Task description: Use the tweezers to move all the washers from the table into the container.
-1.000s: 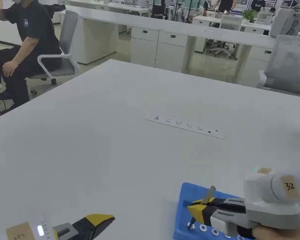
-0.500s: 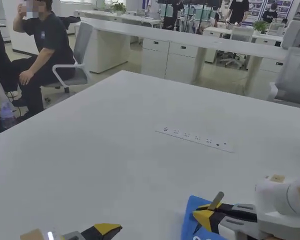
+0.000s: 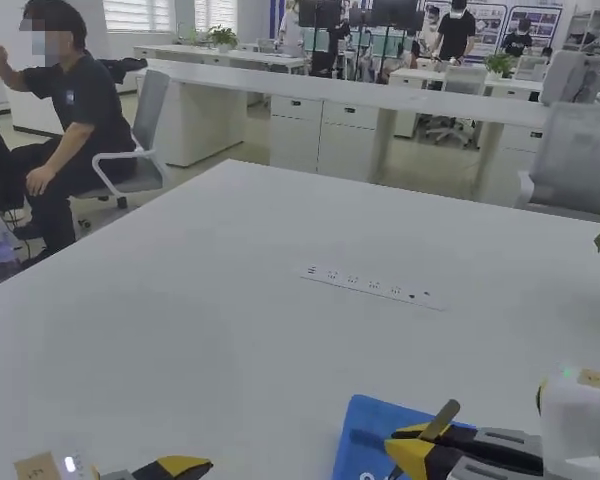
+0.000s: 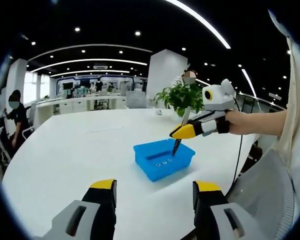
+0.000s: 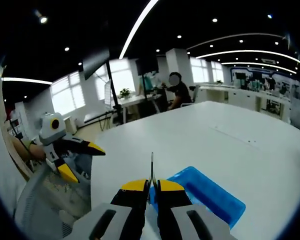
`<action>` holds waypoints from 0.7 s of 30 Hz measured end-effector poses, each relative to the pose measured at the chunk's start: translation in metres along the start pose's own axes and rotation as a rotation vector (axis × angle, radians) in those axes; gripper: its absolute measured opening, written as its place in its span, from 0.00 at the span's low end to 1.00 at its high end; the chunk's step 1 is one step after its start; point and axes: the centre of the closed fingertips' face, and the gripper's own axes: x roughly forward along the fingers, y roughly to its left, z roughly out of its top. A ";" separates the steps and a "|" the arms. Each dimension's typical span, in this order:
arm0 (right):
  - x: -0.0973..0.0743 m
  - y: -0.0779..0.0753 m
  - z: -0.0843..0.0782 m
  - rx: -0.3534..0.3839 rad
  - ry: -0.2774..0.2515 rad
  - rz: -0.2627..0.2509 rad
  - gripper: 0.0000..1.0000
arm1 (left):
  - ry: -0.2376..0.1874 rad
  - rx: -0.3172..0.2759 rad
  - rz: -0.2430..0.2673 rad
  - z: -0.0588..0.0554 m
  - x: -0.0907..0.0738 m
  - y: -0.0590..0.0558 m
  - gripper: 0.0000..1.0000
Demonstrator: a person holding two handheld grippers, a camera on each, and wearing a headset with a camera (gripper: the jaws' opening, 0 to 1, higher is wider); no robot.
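1. Right gripper (image 5: 151, 186) first: its fingers (image 5: 135, 186) are pressed together on the tweezers (image 5: 151, 167), and the thin metal blade rises straight up between the yellow tips.
2. In the left gripper view, the right gripper (image 4: 182, 131) hangs above the blue container (image 4: 170, 173). The tweezers (image 4: 178, 137) slant down from it, and their tip is inside the container's walls.
3. There are the washers (image 4: 162, 162), a short row of small rings on the container floor, right below the tweezer tip. I cannot tell whether the tip touches one.
4. Left gripper (image 4: 155, 186): its fingers (image 4: 104, 184) are spread wide with nothing between them, low and well back from the container.
5. The right gripper view agrees. The left gripper (image 5: 87, 164) sits off to the left with its yellow tips apart, and the container (image 5: 210, 195) lies just ahead of the tweezers on the desk.
6. In the head view, the right gripper (image 3: 420, 455) is at the bottom right over the container (image 3: 365, 425), with the tweezers' back end (image 3: 442, 418) poking up. The left gripper (image 3: 180, 467) shows a yellow tip at the bottom edge.
7. The desk (image 3: 180, 300) is white and wide, with a power strip (image 3: 370, 285) set into it well beyond the container.
8. A seated person (image 3: 65, 120) is on a chair at the far left, beyond the desk.
9. A leafy plant (image 4: 177, 97) stands behind the right gripper in the left gripper view.
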 end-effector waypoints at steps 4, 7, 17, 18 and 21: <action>-0.012 0.005 -0.006 0.007 -0.004 0.004 0.04 | -0.013 -0.033 -0.006 0.002 0.000 -0.001 0.66; -0.018 0.011 -0.012 0.014 -0.004 0.013 0.04 | -0.013 -0.047 -0.009 0.003 0.000 0.000 0.66; -0.031 0.036 -0.038 -0.007 0.042 0.061 0.04 | -0.033 -0.163 -0.085 0.015 -0.007 -0.002 0.61; -0.032 0.037 -0.041 -0.012 0.051 0.062 0.04 | -0.043 -0.177 -0.093 0.019 -0.008 -0.002 0.59; -0.037 0.043 -0.050 -0.034 0.079 0.078 0.04 | -0.076 -0.168 -0.117 0.036 -0.007 -0.008 0.51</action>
